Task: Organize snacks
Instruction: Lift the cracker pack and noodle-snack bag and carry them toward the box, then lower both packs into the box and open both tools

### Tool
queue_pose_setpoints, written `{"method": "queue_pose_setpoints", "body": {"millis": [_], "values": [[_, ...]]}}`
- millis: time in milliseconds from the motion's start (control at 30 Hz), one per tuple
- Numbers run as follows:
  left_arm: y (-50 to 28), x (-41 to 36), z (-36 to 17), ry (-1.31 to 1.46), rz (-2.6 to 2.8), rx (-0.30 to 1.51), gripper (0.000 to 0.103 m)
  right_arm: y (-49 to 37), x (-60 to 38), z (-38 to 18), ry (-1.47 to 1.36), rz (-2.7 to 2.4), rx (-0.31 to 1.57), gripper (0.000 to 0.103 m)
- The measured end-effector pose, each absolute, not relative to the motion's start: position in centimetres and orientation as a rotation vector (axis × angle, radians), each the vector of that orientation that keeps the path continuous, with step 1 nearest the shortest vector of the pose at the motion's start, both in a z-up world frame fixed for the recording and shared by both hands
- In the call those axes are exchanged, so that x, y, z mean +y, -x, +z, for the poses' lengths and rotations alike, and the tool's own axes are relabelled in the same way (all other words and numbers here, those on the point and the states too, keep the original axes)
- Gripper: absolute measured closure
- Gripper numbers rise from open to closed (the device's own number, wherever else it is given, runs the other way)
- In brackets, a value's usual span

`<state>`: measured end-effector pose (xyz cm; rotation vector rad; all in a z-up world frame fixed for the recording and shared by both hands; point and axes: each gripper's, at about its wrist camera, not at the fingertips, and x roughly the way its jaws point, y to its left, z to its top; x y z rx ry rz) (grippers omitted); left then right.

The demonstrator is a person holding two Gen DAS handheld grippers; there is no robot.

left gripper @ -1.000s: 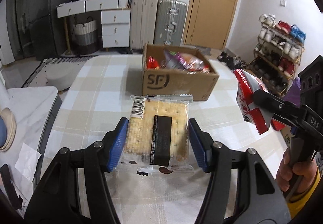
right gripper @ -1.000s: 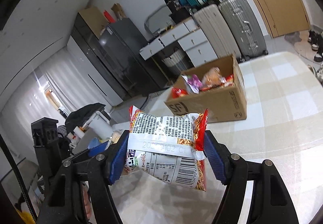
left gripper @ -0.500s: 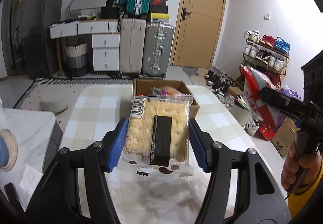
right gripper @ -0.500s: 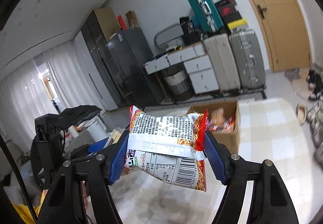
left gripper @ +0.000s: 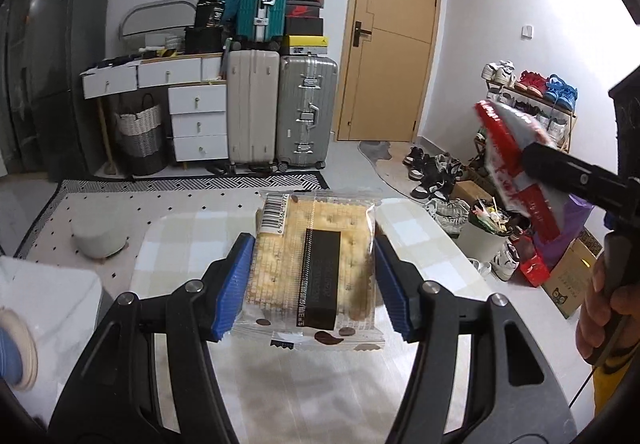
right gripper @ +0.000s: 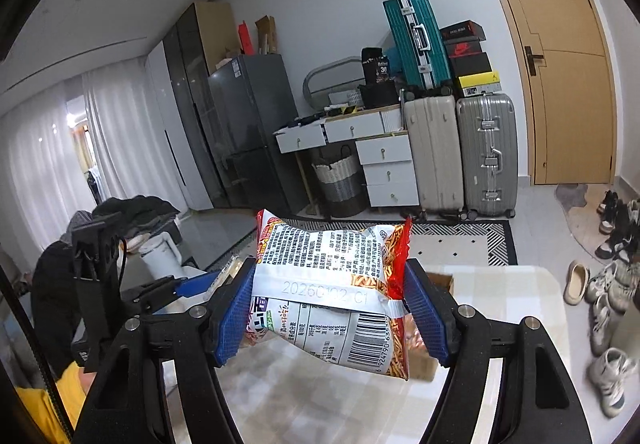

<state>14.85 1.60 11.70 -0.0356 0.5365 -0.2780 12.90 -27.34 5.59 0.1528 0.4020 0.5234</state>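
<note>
My left gripper [left gripper: 314, 284] is shut on a clear cracker packet [left gripper: 312, 268] with a black label, held above the checked table [left gripper: 180, 240]. My right gripper [right gripper: 330, 314] is shut on a red and white noodle-snack bag [right gripper: 332, 284], also held in the air. The right gripper and its bag [left gripper: 516, 172] show at the right of the left wrist view. The left gripper [right gripper: 192, 286] shows at the left of the right wrist view. Only a corner of the cardboard snack box [right gripper: 440, 280] shows, behind the bag; the packet hides it in the left wrist view.
Suitcases [left gripper: 280, 100], white drawers [left gripper: 196, 120] and a door [left gripper: 392, 56] stand at the back. A shoe rack [left gripper: 532, 104] and shoes are on the right. A bin [left gripper: 484, 232] stands by the table's right edge. A white side surface [left gripper: 44, 296] lies to the left.
Both grippers have lifted and tilted up with their snacks. The cardboard box has dropped out of sight behind the held packets, and more of the room shows.
</note>
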Motion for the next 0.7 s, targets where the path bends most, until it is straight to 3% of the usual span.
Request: {"method": "queue_pose_setpoints", "body": {"millis": [300,700], "values": [[-26.5,-0.5,10.4,0.017,-0.269,0.668,0.046,-22.7,-27.3,3.9,-0.179,0.49,0.507,0.031],[-40.9,-2.6,3.6,0.043,-0.282,0.888,0.046,-33.5,-26.5,-2.3,-0.164,0.445,0.683,0.031]]}}
